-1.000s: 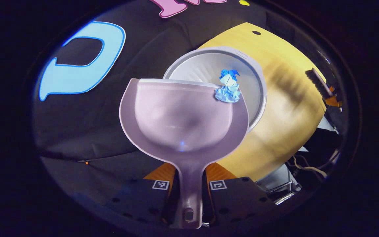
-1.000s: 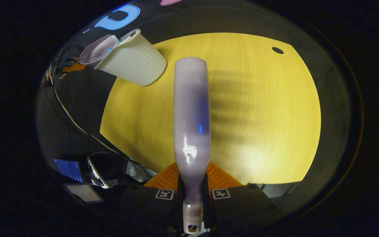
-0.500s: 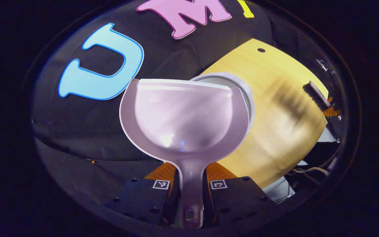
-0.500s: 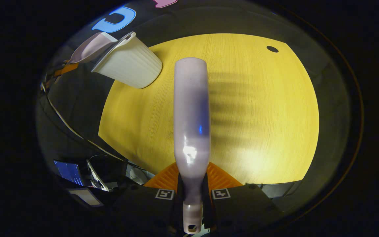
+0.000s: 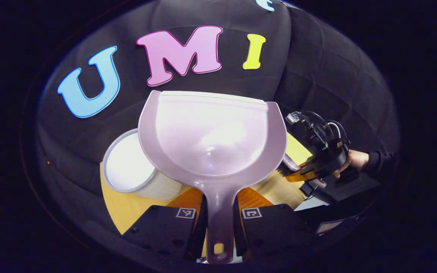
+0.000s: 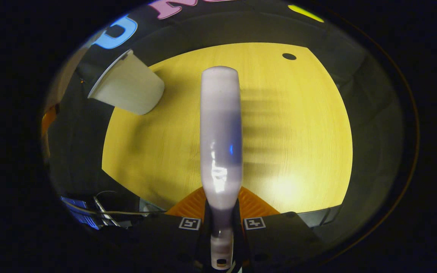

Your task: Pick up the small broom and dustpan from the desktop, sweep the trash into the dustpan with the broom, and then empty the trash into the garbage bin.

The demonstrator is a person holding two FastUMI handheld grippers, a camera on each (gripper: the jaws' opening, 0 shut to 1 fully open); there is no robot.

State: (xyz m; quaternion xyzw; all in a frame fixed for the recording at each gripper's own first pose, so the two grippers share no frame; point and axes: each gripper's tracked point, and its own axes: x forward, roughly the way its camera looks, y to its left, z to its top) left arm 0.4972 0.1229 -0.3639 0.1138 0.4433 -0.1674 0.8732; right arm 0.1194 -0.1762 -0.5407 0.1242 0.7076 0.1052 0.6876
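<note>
A yellow wood-grain tabletop is seen in the right gripper view, with a small dark round hole near its far edge. Soft striped shadows are cast across its surface. The tabletop is enclosed by a black cloth wall, quilted into folds. Cables are visible beyond the near left edge.

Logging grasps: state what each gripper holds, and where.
Left gripper: pale lilac plastic dustpan, by its handle. Right gripper: lilac-backed small broom, by its handle.

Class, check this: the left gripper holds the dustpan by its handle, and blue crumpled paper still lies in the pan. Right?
Not quite. The left gripper does grip the dustpan by its handle, but the pan is empty, as the left gripper view shows.
</note>
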